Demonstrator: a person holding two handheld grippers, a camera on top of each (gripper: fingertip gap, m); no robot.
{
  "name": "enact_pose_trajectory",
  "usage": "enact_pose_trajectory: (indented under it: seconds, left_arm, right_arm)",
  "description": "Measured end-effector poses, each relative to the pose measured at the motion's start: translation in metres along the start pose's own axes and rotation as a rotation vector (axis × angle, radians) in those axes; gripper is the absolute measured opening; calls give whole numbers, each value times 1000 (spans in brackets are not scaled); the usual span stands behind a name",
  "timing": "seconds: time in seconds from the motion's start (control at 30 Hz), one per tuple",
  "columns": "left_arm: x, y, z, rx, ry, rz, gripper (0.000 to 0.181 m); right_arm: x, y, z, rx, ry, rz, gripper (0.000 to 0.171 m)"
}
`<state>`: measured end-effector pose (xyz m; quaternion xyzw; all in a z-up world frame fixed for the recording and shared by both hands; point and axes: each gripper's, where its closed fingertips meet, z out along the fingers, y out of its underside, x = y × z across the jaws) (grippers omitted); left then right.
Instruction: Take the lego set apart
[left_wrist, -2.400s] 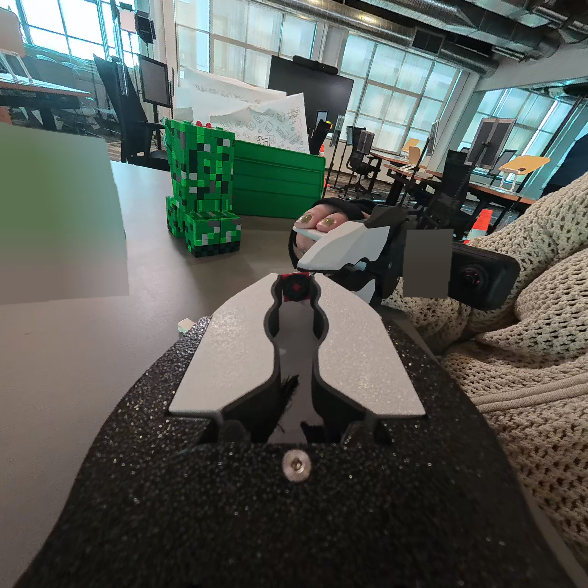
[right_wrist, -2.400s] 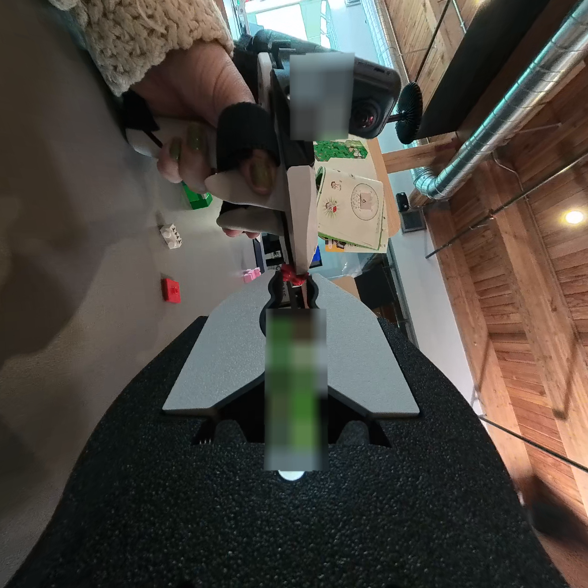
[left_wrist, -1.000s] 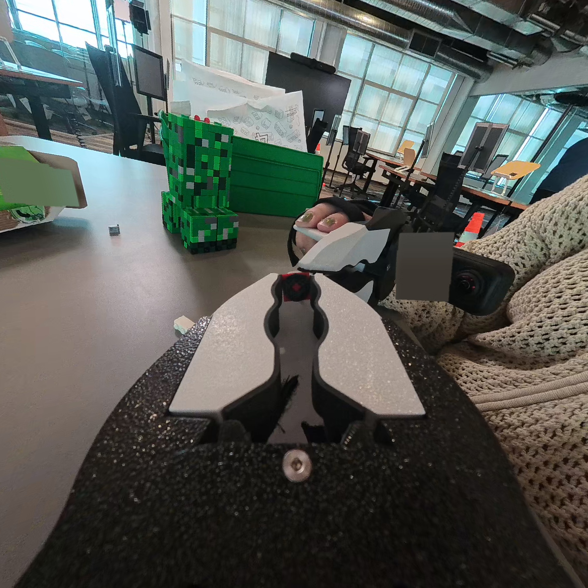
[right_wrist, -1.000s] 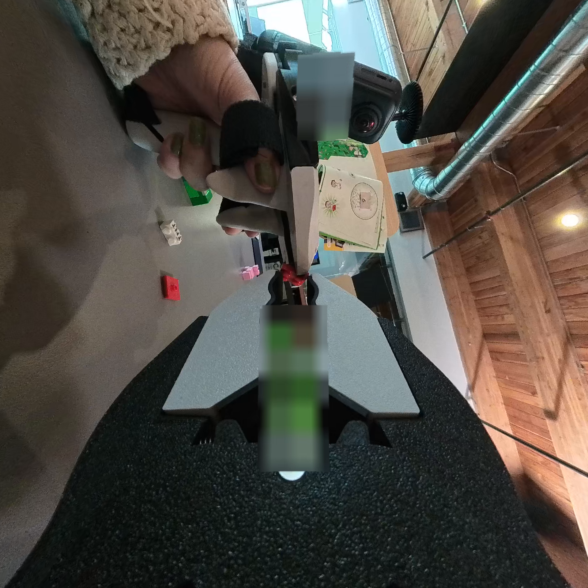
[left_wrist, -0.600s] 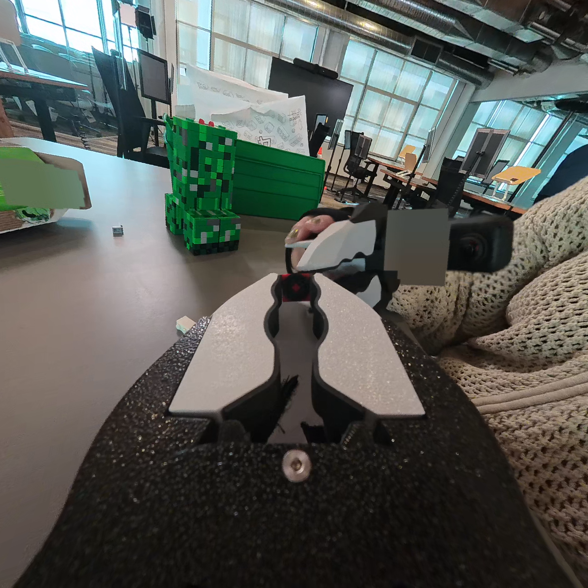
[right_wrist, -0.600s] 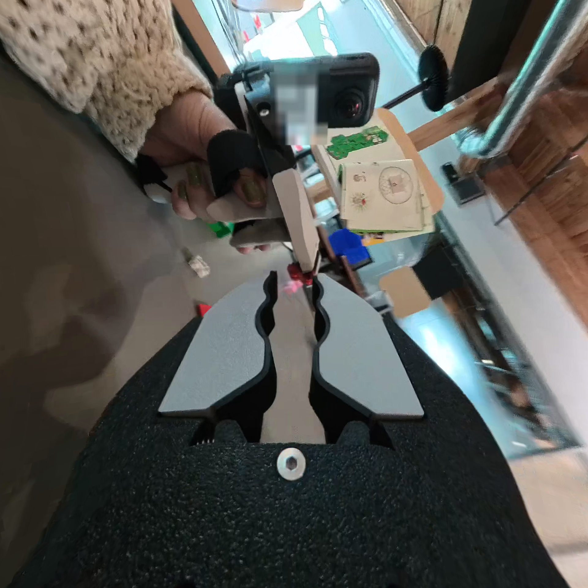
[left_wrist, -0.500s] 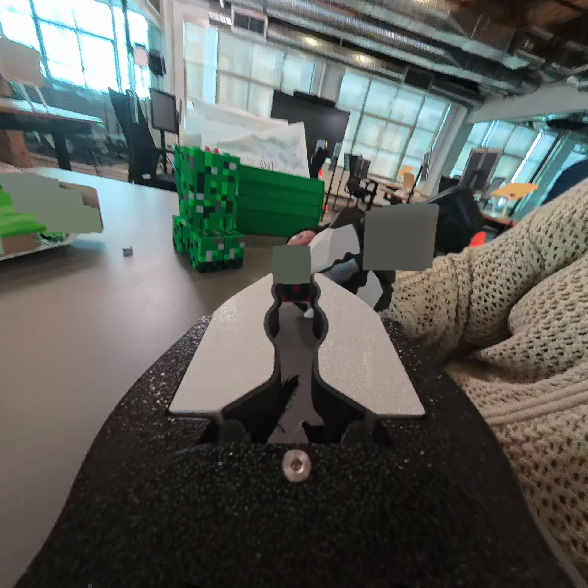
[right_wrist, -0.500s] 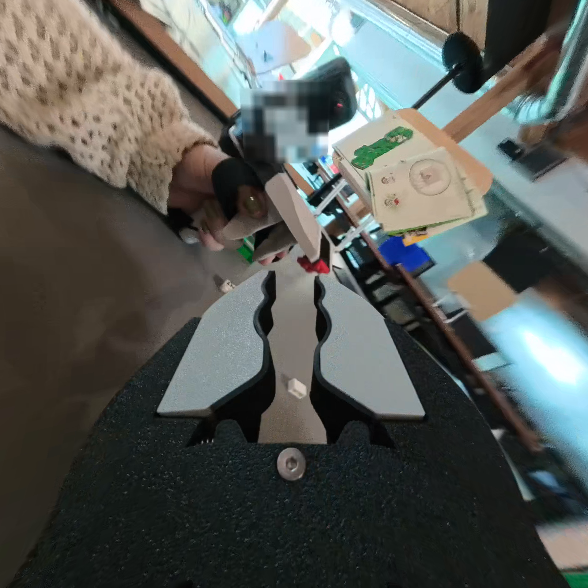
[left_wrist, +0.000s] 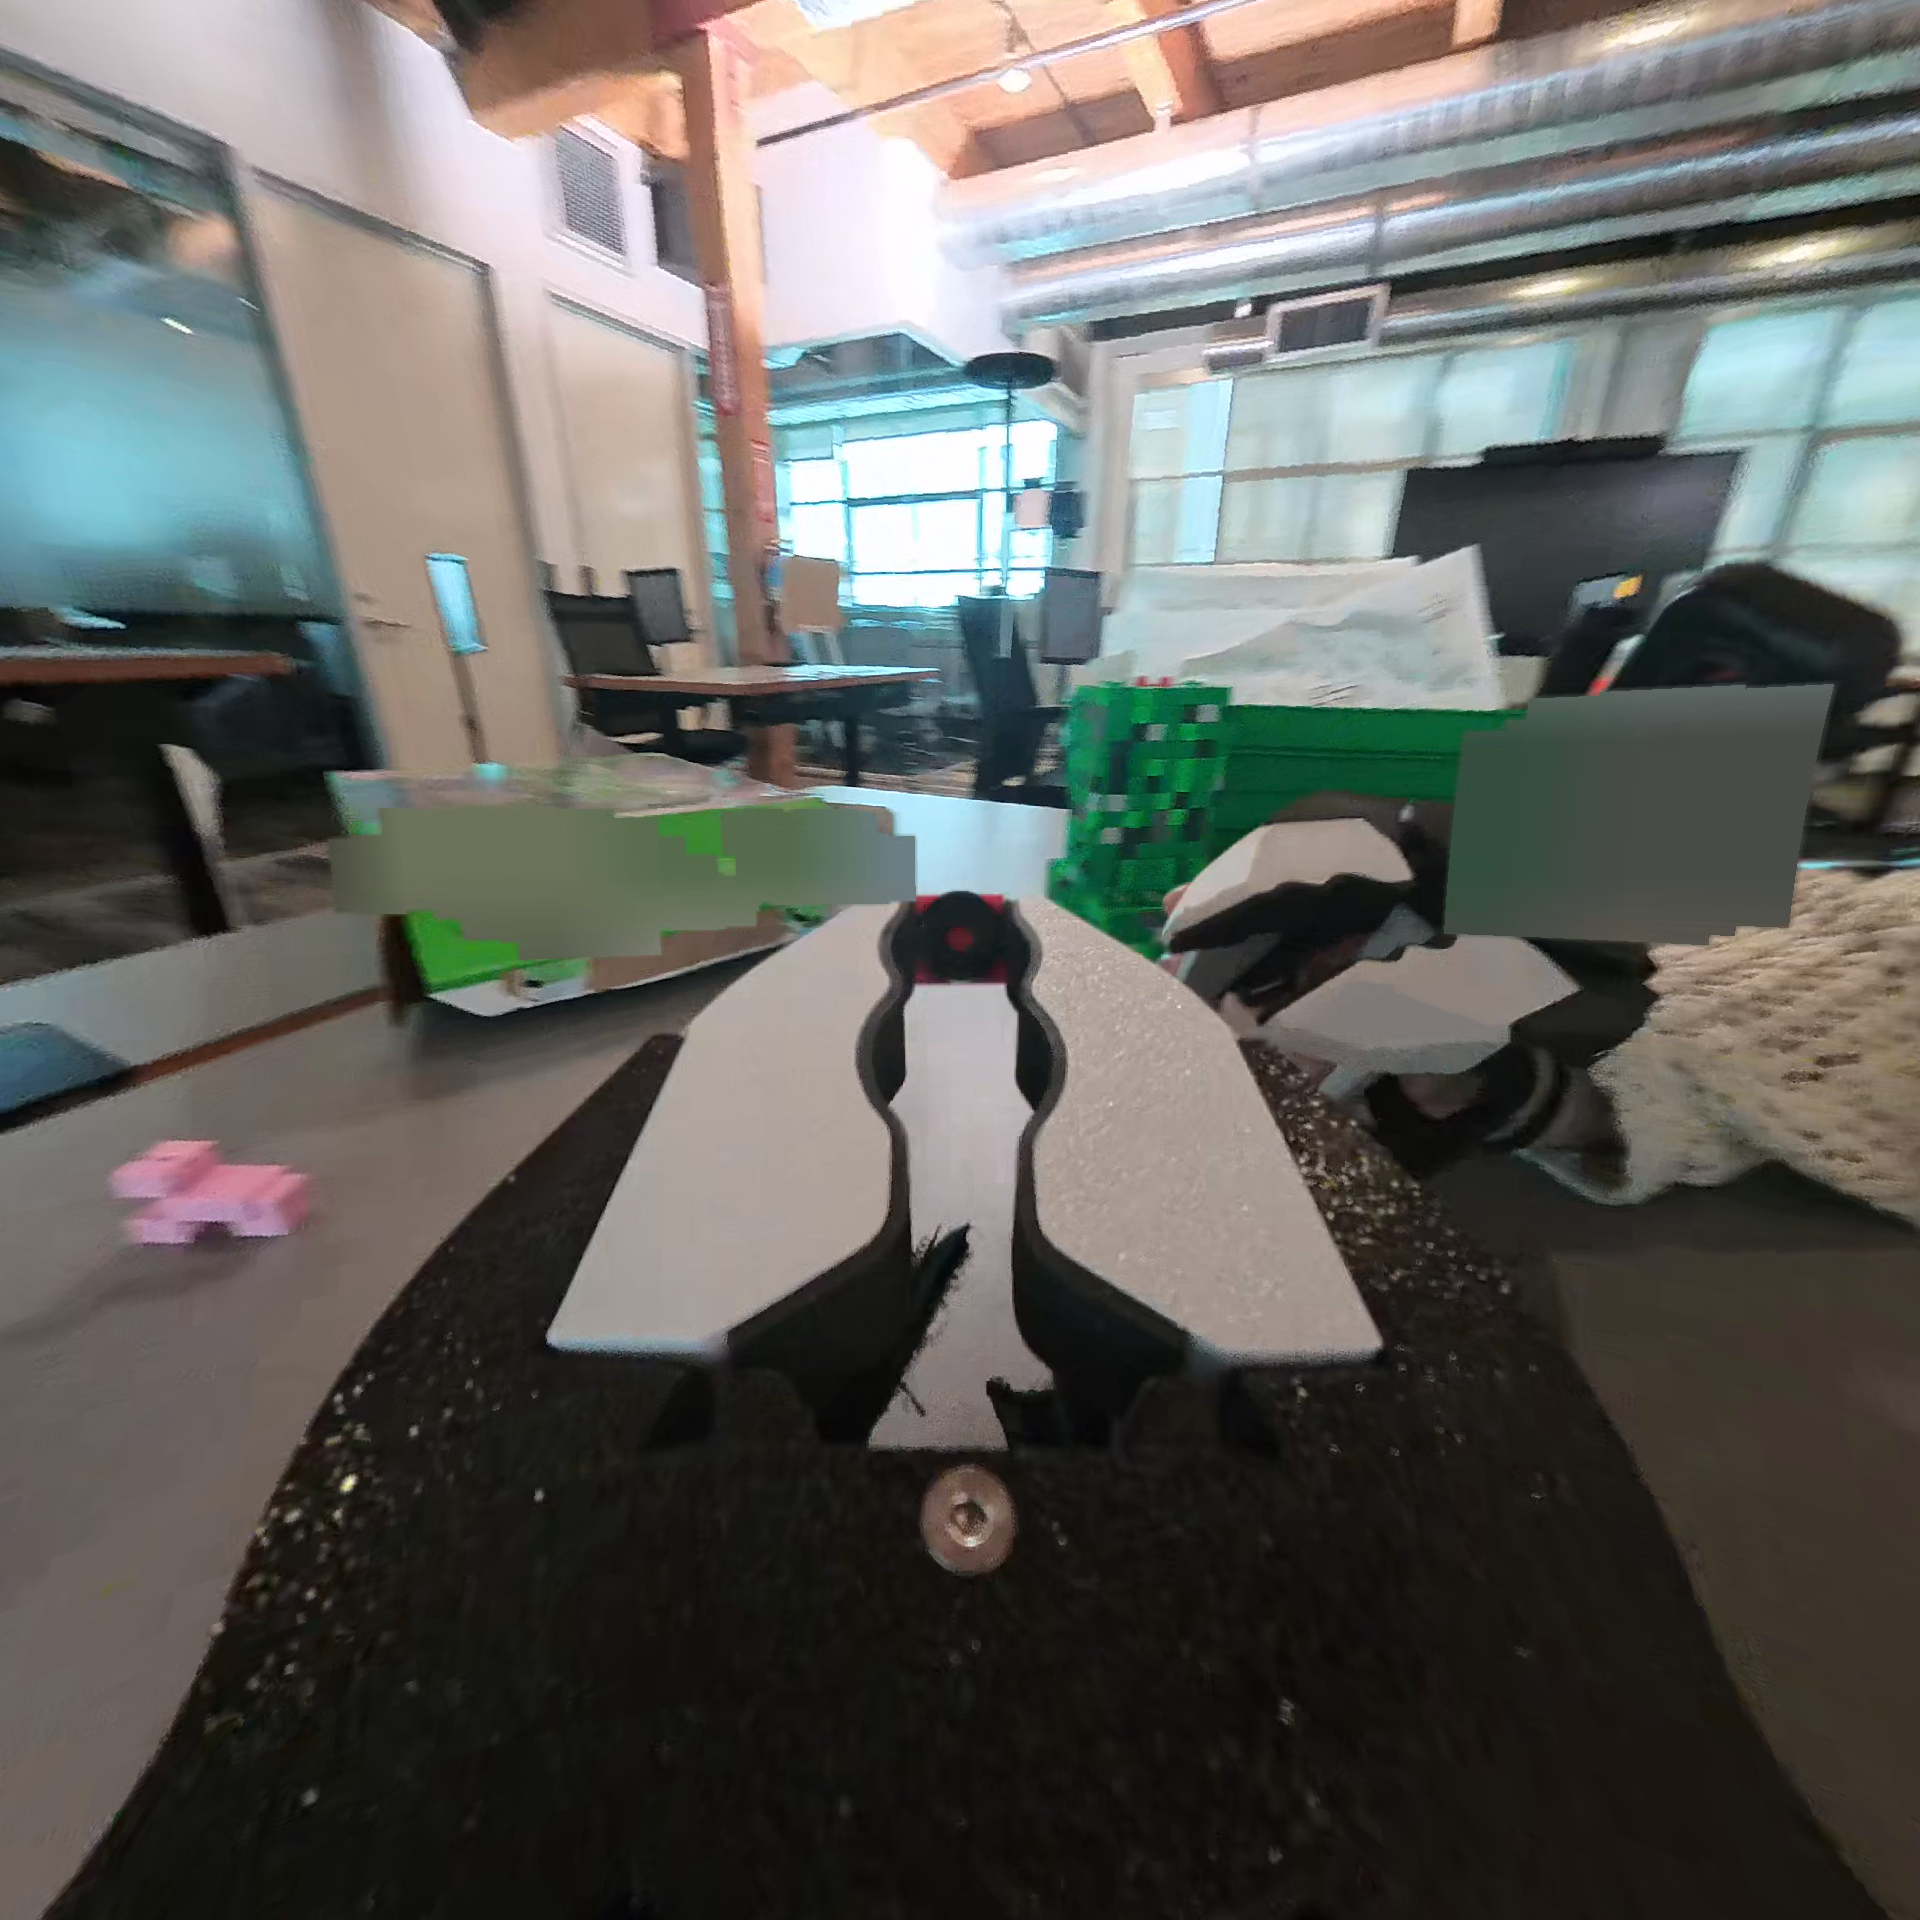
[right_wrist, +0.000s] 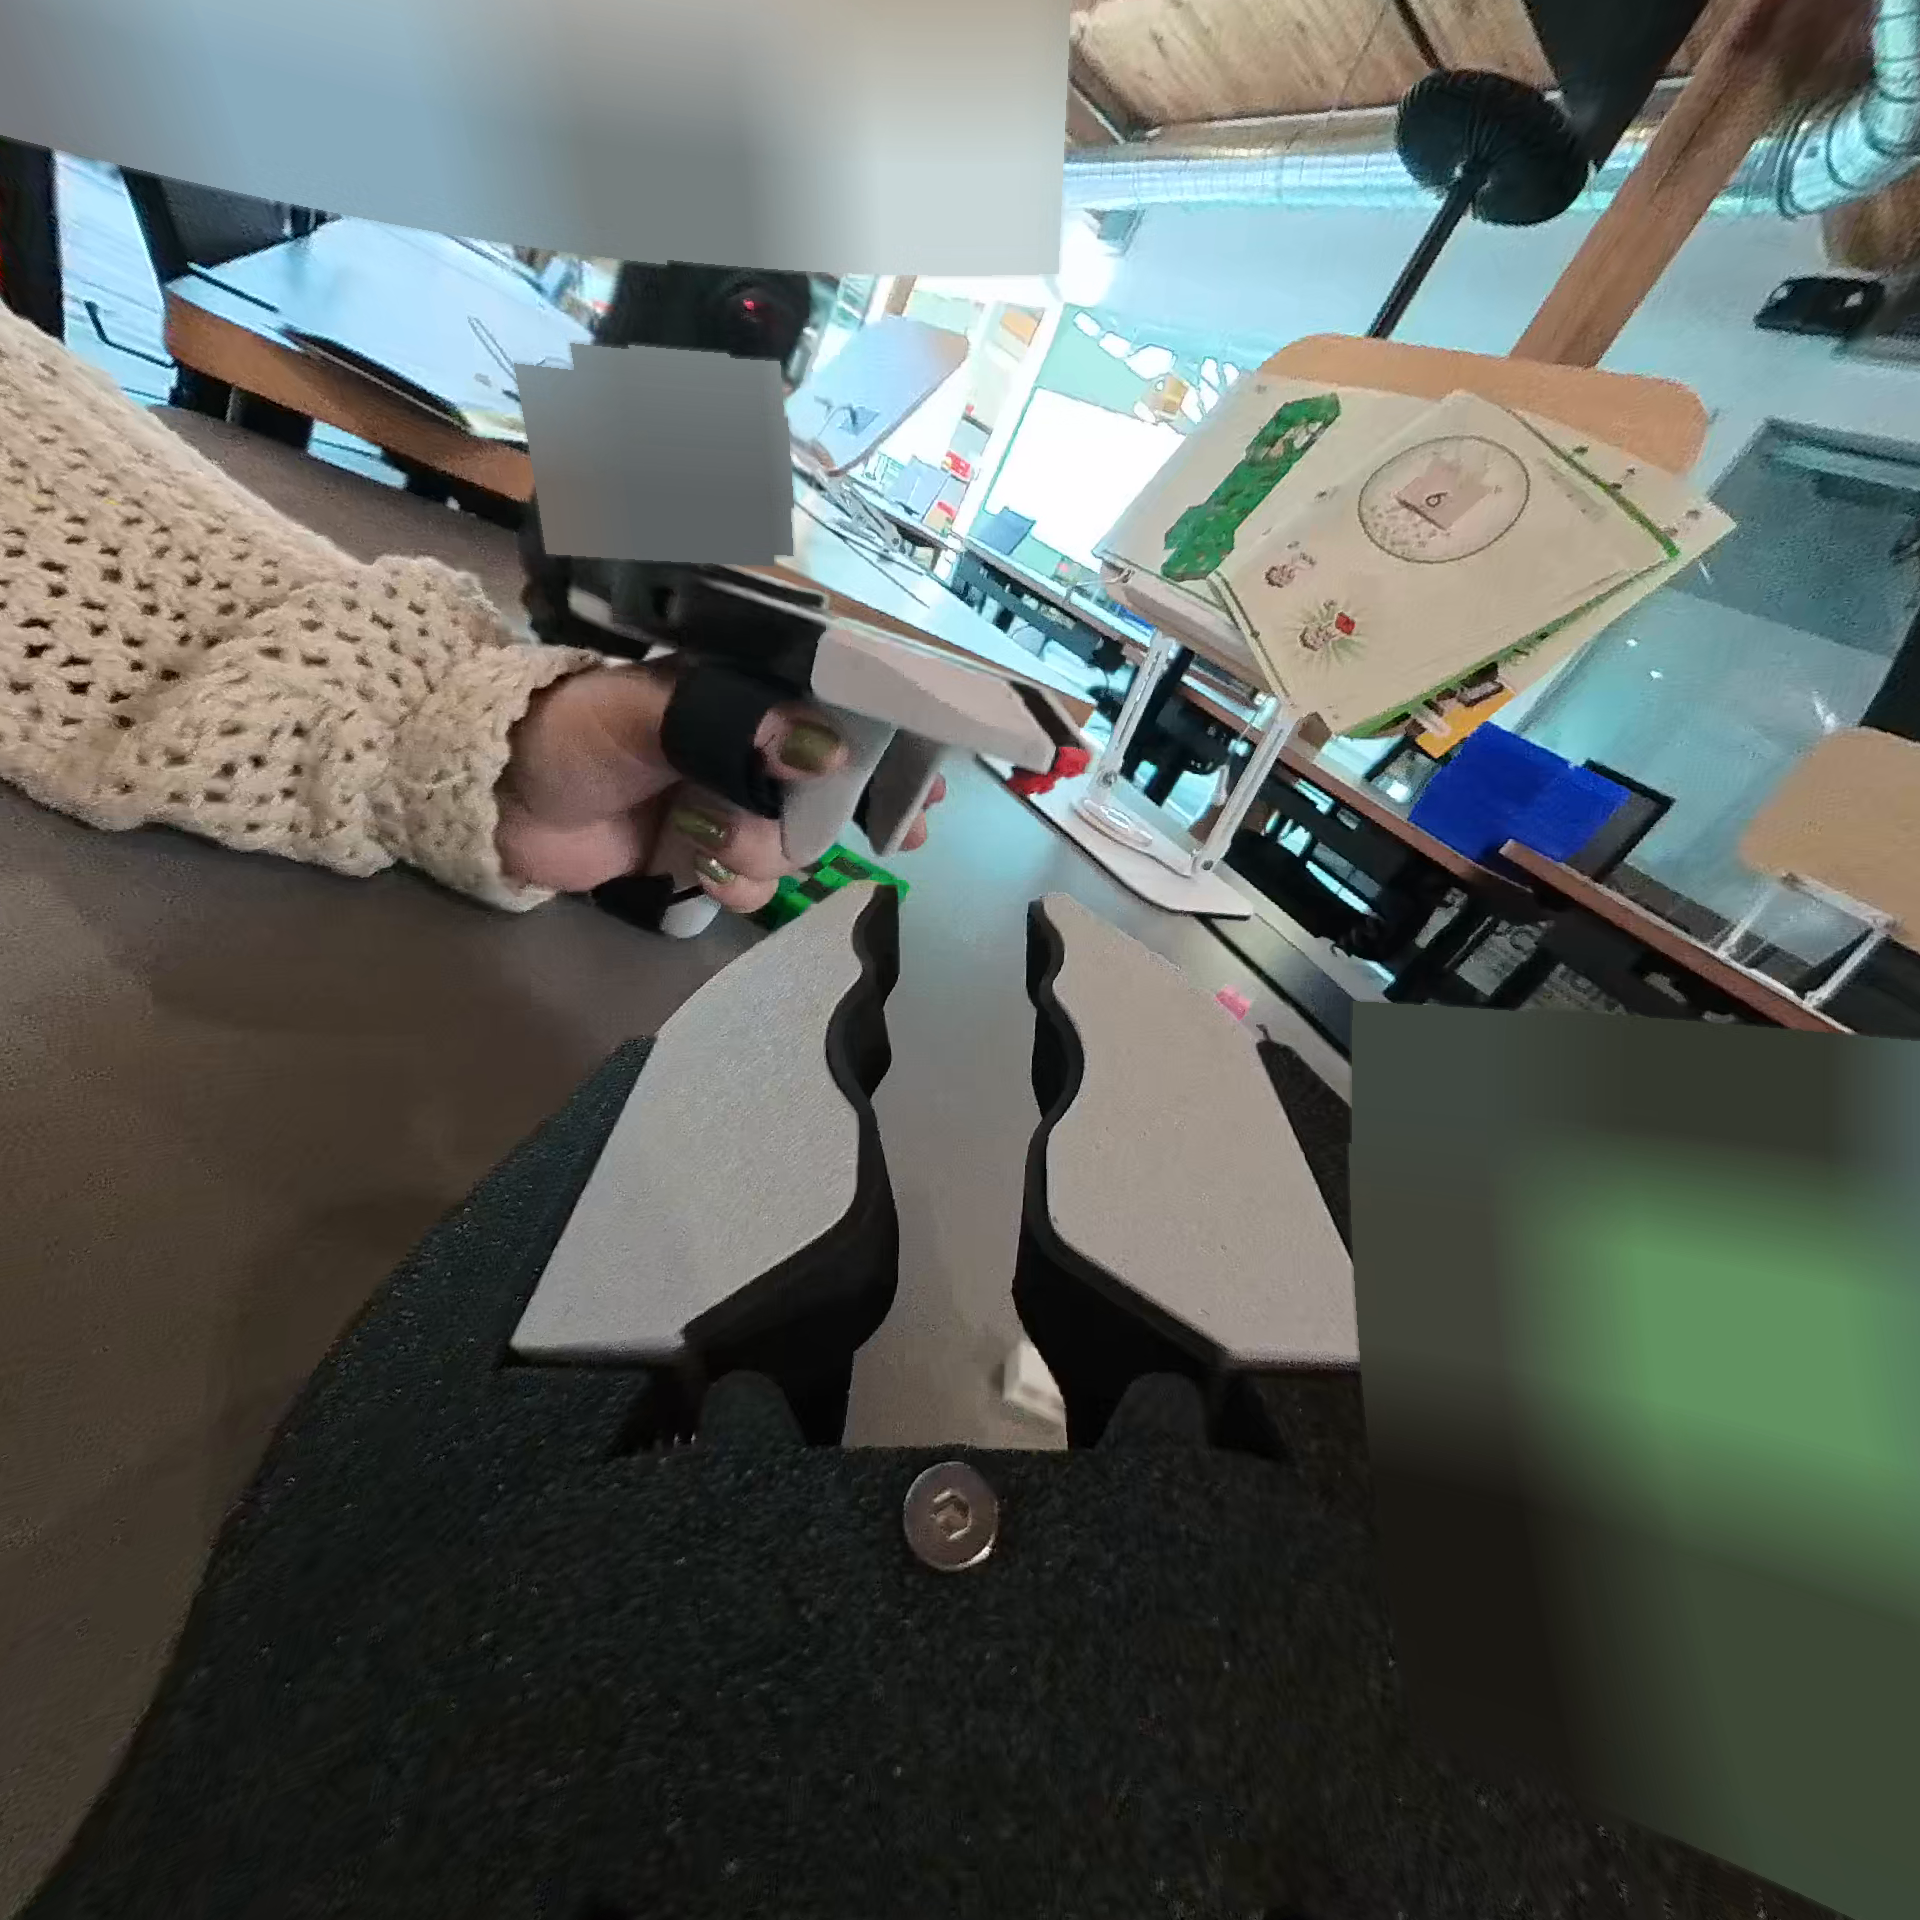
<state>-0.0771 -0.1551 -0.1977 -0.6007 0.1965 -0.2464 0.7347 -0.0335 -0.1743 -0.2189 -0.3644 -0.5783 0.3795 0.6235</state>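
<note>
Office tabletop (left_wrist: 260, 1351), lego teardown under way.

Left wrist view: left tool (left_wrist: 958, 938) is closed on a small red piece (left_wrist: 958, 940) at its tips. Green figure (left_wrist: 1138, 821) stands assembled farther back, beside a green box (left_wrist: 1351, 764); a pink piece (left_wrist: 208, 1205) lies loose at left. Right tool (left_wrist: 1226, 961) is near the figure. Right wrist view: right tool (right_wrist: 961, 925) is open and holds nothing; the left tool (right_wrist: 1039, 764) grips the red piece (right_wrist: 1049, 771) above the tabletop (right_wrist: 260, 1091); a loose green piece (right_wrist: 831, 883) lies beneath the hand (right_wrist: 623, 790). Judged progress: a few pieces are off, the main figure remains.
</note>
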Motion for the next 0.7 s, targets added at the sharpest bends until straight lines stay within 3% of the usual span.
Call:
enact_pose_trajectory:
  seconds: [0.13, 0.33, 0.53, 0.7]
  left_arm:
    - [1, 0, 2, -6, -47, 160, 15]
    - [21, 2, 5, -4, 95, 238, 15]
    - [34, 4, 4, -11, 190, 263, 15]
    - [49, -1, 0, 39, 276, 260, 15]
  right_arm:
    - [15, -1, 14, 61, 15, 10, 21]
    - [34, -4, 12, 145, 0, 195, 19]
    - [10, -18, 0, 239, -349, 627, 26]
    - [9, -11, 2, 187, -462, 850, 37]
